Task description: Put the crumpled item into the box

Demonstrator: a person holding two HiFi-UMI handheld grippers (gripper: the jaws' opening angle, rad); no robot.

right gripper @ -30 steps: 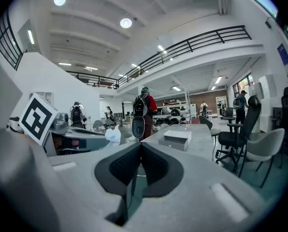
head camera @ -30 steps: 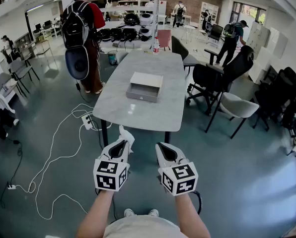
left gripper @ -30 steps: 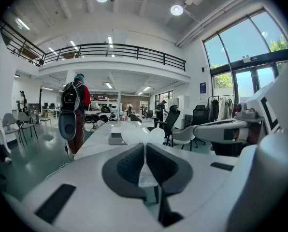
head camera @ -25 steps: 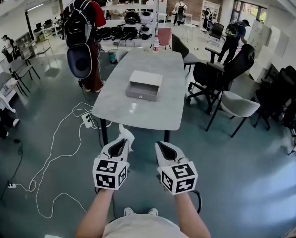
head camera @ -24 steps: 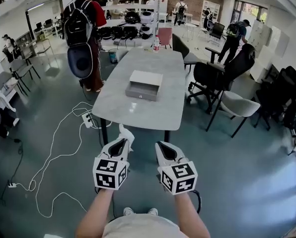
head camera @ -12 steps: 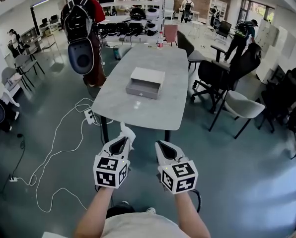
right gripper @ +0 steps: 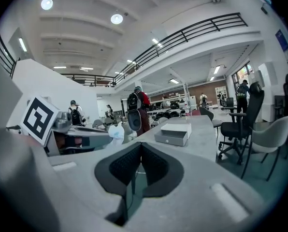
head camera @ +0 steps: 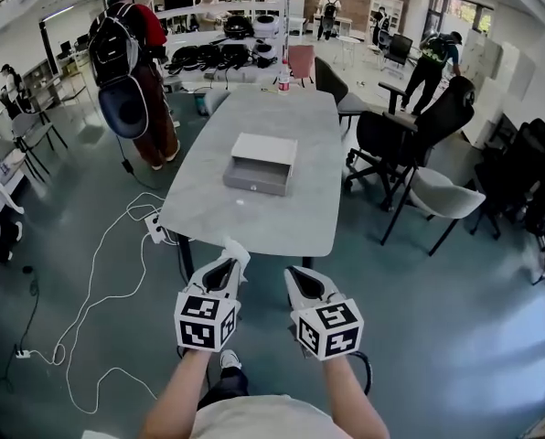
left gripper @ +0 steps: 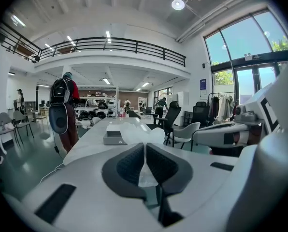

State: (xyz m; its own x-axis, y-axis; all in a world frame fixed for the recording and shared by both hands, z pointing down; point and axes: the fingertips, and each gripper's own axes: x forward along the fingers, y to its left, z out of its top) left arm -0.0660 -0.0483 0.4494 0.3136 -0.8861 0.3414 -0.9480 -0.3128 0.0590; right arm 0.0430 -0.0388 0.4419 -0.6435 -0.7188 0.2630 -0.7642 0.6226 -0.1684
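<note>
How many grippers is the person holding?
2. The left gripper is just short of the table's near end, shut on the crumpled white item. The right gripper is beside it, shut with nothing in it.

No words, numbers or brand names can be read anywhere. The cube [head camera: 205,321] on the left claw [head camera: 229,263] and the cube [head camera: 330,328] on the right claw [head camera: 293,277] carry black-and-white square code patterns, with no letters in them. In the left gripper view, a small blue sign [left gripper: 202,84] hangs on the far wall at about 2 o'clock, with print too small to make out. The right gripper view shows another blue sign [right gripper: 279,38] at 2 o'clock, equally unreadable.
</note>
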